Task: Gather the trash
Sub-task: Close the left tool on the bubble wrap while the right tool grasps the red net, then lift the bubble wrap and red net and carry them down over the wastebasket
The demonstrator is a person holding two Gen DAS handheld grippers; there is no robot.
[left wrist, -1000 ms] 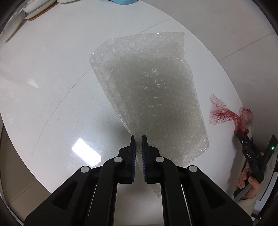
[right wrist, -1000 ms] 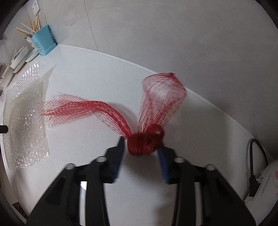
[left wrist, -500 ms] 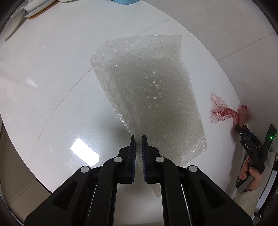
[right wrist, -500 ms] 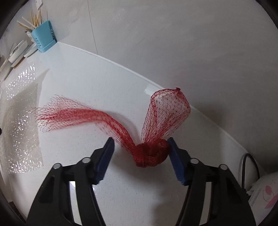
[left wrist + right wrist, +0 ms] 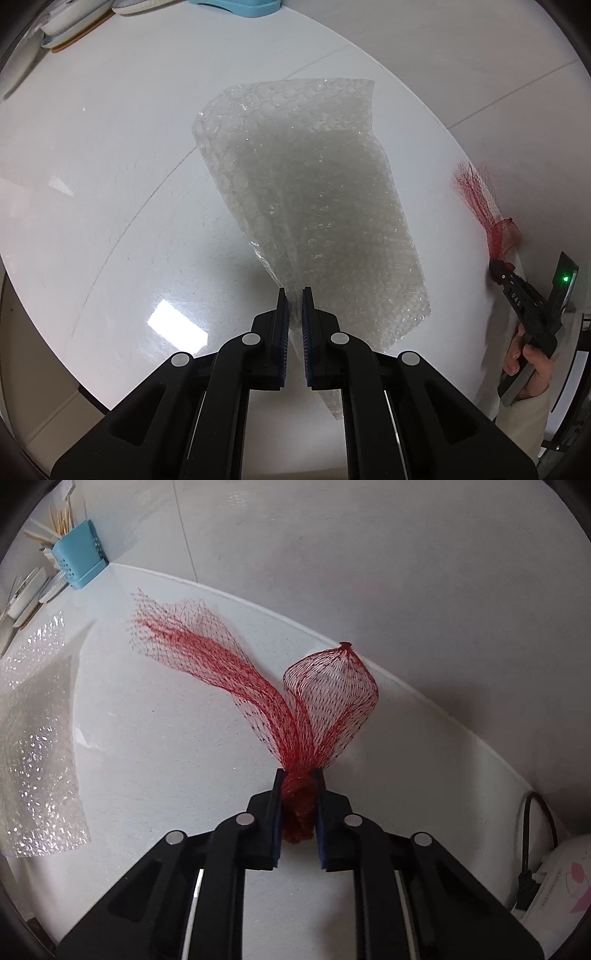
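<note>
A clear sheet of bubble wrap (image 5: 314, 206) hangs over the white counter (image 5: 110, 166), and my left gripper (image 5: 294, 295) is shut on its near corner. Far left in the right wrist view the same bubble wrap (image 5: 37, 738) shows. A red mesh net bag (image 5: 325, 701) has its knotted middle squeezed between the blue pads of my right gripper (image 5: 299, 775), which is shut on it; its two loose ends stand up over the counter. At the right edge of the left wrist view, that net bag (image 5: 487, 210) and the right gripper (image 5: 498, 271) appear, held by a hand (image 5: 524, 363).
A blue utensil holder (image 5: 79, 559) with sticks and some dishes (image 5: 26, 598) stand at the counter's far left against the wall. A white appliance (image 5: 557, 886) with a black cable (image 5: 532, 842) sits at the right. The counter's front edge curves past my left gripper.
My right gripper's jaws came together on the knot of the red net bag, and its loose ends lifted off the counter. The left gripper kept its hold on the bubble wrap.
</note>
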